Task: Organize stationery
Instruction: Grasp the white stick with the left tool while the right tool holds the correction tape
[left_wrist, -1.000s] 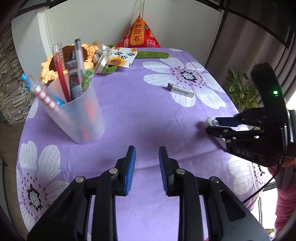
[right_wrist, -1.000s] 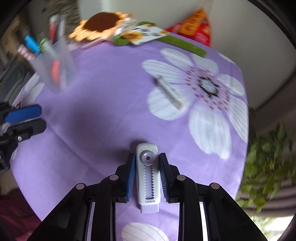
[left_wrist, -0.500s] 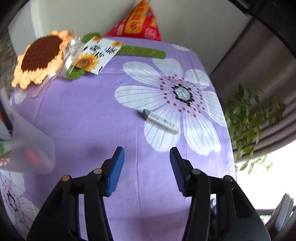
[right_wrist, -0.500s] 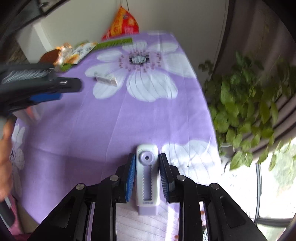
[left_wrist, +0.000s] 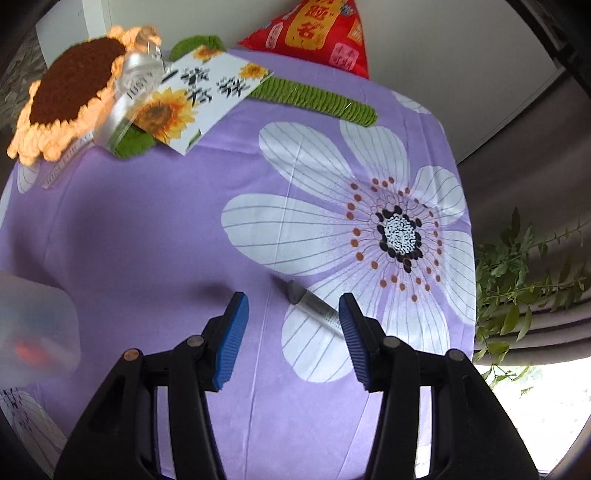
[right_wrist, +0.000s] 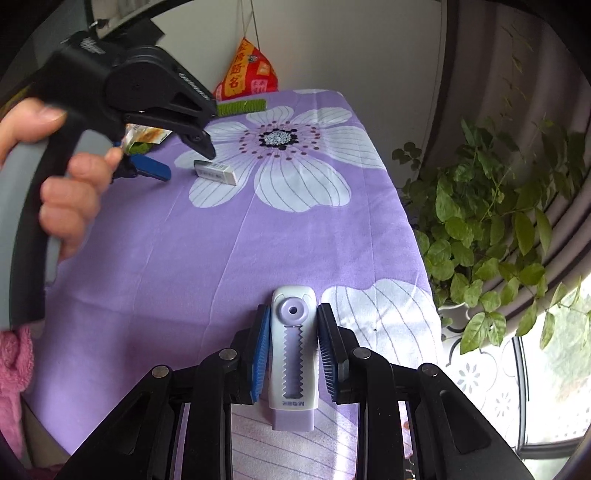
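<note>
Left gripper (left_wrist: 291, 325) has its fingers spread wide, hovering just over the white eraser (left_wrist: 314, 308), which lies on a white petal print near the middle of the purple surface (left_wrist: 147, 229). Step in hand looks like the eraser pickup. The translucent cup (left_wrist: 33, 328) sits at the left edge. Right gripper (right_wrist: 293, 345) is clamped on a lilac correction tape (right_wrist: 293, 350) near the surface's right edge. Next: centre the eraser between the left fingers, lower, close.

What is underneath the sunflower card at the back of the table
The sunflower card lies on a green crocheted piece, which sticks out both sides. The part beneath the card is hidden.
</note>
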